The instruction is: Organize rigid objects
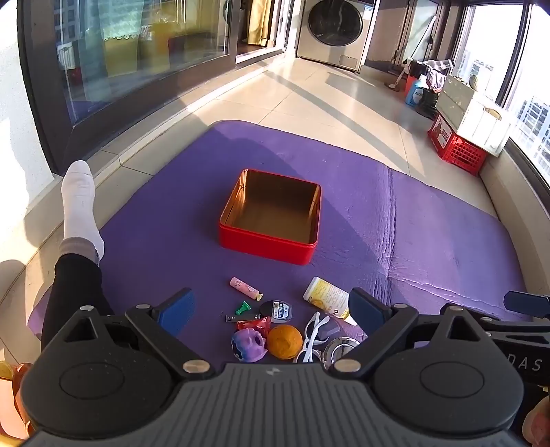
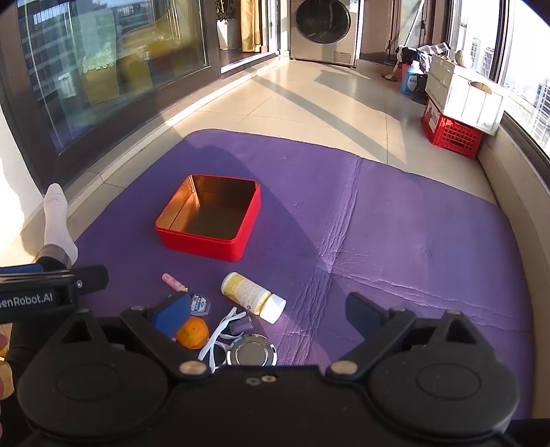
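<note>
An open red tin box (image 1: 271,216) (image 2: 209,216) stands empty on the purple mat (image 1: 429,223) (image 2: 378,223). In front of it lie small items: a pink tube (image 1: 244,288) (image 2: 173,282), a white and yellow bottle (image 1: 326,296) (image 2: 252,296), an orange ball (image 1: 284,342) (image 2: 193,333), a purple toy (image 1: 249,345), white sunglasses (image 1: 318,335) (image 2: 223,331), a round metal lid (image 1: 338,347) (image 2: 252,354), a small round tin (image 1: 276,311) (image 2: 199,304) and a green piece (image 1: 243,307). My left gripper (image 1: 271,314) is open above the items. My right gripper (image 2: 268,318) is open above them, to the right.
A leg with a white sock (image 1: 80,213) (image 2: 58,220) lies at the mat's left edge. A red crate (image 1: 455,146) (image 2: 450,132) with white boxes on top stands far right. A washing machine (image 1: 335,31) (image 2: 323,31) stands at the back. Glass doors run along the left.
</note>
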Available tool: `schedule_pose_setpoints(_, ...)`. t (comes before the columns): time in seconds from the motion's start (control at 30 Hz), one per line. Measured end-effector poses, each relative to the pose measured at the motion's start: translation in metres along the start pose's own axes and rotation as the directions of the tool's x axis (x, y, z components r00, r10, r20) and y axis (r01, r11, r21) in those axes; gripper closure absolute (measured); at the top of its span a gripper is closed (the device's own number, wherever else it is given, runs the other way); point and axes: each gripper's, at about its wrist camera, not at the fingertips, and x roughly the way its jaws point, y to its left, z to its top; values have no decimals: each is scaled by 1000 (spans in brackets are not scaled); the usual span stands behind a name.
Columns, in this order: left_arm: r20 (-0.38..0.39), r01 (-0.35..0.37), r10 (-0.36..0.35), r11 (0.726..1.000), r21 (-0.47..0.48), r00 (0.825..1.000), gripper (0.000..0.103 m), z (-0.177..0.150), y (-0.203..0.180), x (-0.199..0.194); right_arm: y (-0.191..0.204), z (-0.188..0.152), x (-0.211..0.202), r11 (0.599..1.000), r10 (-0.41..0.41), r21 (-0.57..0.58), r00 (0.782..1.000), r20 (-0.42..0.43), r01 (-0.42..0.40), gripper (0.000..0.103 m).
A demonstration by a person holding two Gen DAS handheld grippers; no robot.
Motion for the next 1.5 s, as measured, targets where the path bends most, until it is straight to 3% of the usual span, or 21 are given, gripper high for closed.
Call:
schedule_pose_setpoints(0.2, 3, 23, -23, 1000, -16, 1000, 7, 0, 3, -1, 2, -1, 2, 1000, 4, -1, 1000, -1, -4, 6)
schedule_pose_setpoints(1.5, 2, -1, 2, 1000, -26, 1000, 7, -8, 0, 2, 2, -2, -1, 1000, 5, -6, 1000, -9, -5, 7)
